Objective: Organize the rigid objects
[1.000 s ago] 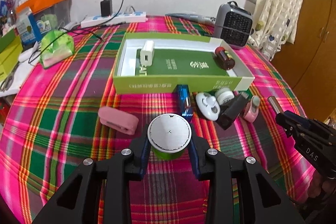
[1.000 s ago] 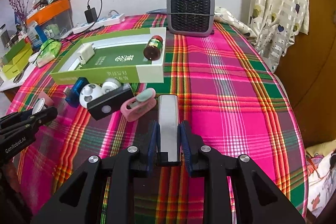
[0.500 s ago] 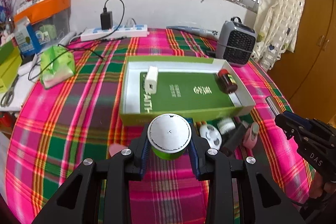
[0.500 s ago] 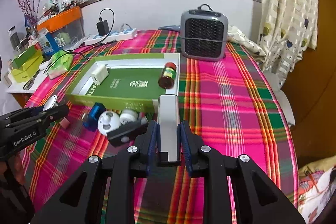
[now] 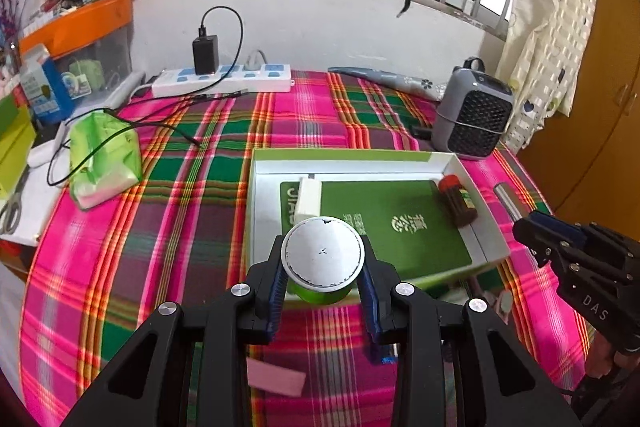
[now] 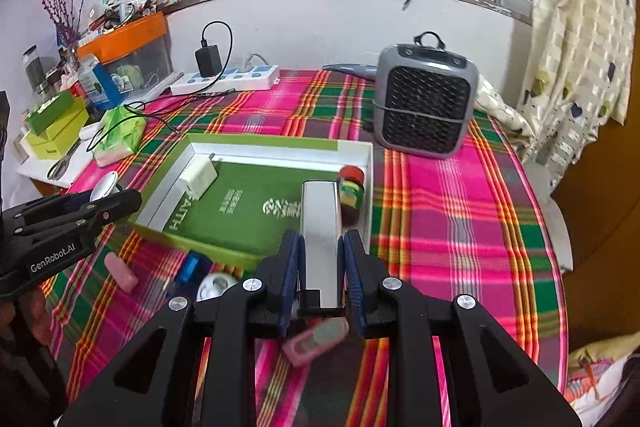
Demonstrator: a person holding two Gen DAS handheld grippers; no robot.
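My left gripper [image 5: 323,281] is shut on a green cup with a silver foil lid [image 5: 322,253], held above the near edge of the green-and-white box [image 5: 272,163]. My right gripper [image 6: 322,267] is shut on a silver metal bar [image 6: 320,227], held above the box's near right corner [image 6: 370,163]. In the box lie a white charger [image 5: 309,197] and a red-capped brown bottle [image 5: 458,201]. Loose on the plaid cloth in front are a pink case [image 6: 120,271], a blue item [image 6: 194,265], a white round item [image 6: 214,285] and a pink clip [image 6: 316,341].
A grey heater [image 6: 426,107] stands behind the box on the right. A power strip with a black charger [image 5: 222,79] lies at the back. A green tissue pack [image 5: 104,155] and boxes sit at the left. The table edge curves away on the right.
Both grippers have risen and moved forward over the box with their loads. The loose items now lie beneath and behind the fingers.
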